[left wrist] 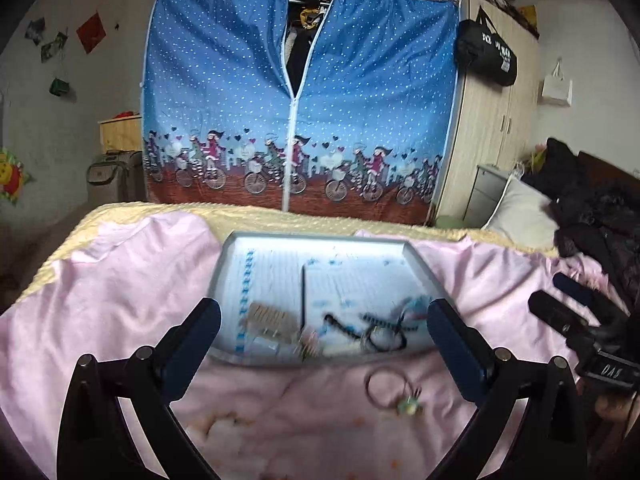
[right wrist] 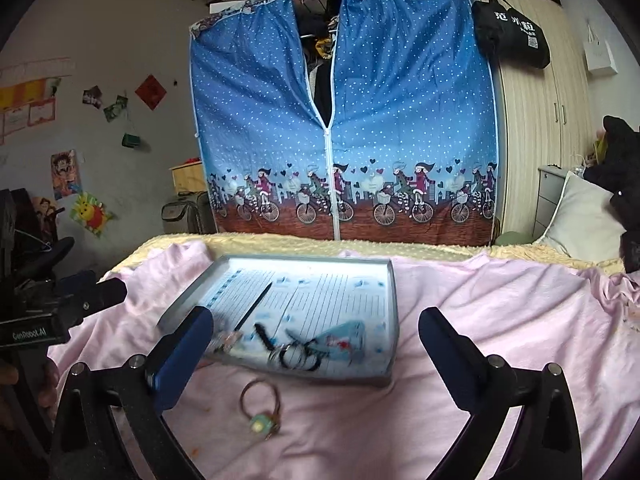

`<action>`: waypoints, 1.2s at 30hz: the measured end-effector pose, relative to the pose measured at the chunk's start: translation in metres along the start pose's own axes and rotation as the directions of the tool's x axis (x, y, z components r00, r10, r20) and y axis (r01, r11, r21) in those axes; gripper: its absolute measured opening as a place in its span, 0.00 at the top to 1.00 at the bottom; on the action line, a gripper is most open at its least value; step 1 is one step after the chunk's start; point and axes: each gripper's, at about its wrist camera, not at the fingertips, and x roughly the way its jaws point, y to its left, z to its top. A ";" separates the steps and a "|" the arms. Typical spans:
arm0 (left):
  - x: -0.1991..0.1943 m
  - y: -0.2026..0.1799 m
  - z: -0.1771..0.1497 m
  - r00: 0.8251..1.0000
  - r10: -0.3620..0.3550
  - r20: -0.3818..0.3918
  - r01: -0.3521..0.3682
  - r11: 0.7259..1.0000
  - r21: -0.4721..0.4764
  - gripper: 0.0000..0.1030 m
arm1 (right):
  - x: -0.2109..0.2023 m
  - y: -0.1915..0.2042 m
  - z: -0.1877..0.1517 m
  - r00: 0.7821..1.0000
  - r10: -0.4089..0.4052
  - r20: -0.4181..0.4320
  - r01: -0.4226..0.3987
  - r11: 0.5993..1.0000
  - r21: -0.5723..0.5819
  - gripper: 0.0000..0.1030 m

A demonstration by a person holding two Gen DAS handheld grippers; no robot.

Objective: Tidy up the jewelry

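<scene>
A grey tray (left wrist: 420,258) (right wrist: 394,300) lined with printed paper lies on the pink blanket. At its near end sit dark hair ties and cords (left wrist: 380,330) (right wrist: 294,354), a light-blue cloth piece (right wrist: 348,336) and a brown comb-like clip (left wrist: 270,318). A thin ring-shaped tie with a green charm (left wrist: 394,394) (right wrist: 260,408) lies on the blanket just in front of the tray. My left gripper (left wrist: 324,344) hangs open above the tray's near edge, nothing between its fingers. My right gripper (right wrist: 316,354) is open too, holding nothing, and appears at the right (left wrist: 580,316) in the left wrist view.
The pink blanket (left wrist: 112,288) covers a yellow bedspread (left wrist: 280,214). Behind the bed stands a blue fabric wardrobe (left wrist: 296,92), with a wooden wardrobe (right wrist: 536,120) to its right. A pillow and dark clothes (left wrist: 588,200) lie at the right.
</scene>
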 end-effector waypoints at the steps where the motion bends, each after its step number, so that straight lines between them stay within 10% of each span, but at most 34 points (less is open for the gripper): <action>1: -0.007 -0.001 -0.005 1.000 0.012 -0.010 -0.012 1.000 0.002 0.02 | -0.005 0.003 -0.003 1.000 -0.002 -0.001 0.002 1.000 -0.001 0.00; 17: -0.075 -0.007 -0.070 0.990 0.104 -0.091 -0.106 0.994 -0.014 0.02 | -0.064 0.043 -0.066 0.991 -0.022 -0.132 0.023 1.000 0.006 0.00; 36: -0.045 0.004 -0.090 0.942 0.138 -0.305 -0.152 0.988 -0.020 0.02 | -0.032 0.019 -0.085 0.933 0.016 -0.359 0.028 0.993 0.119 0.00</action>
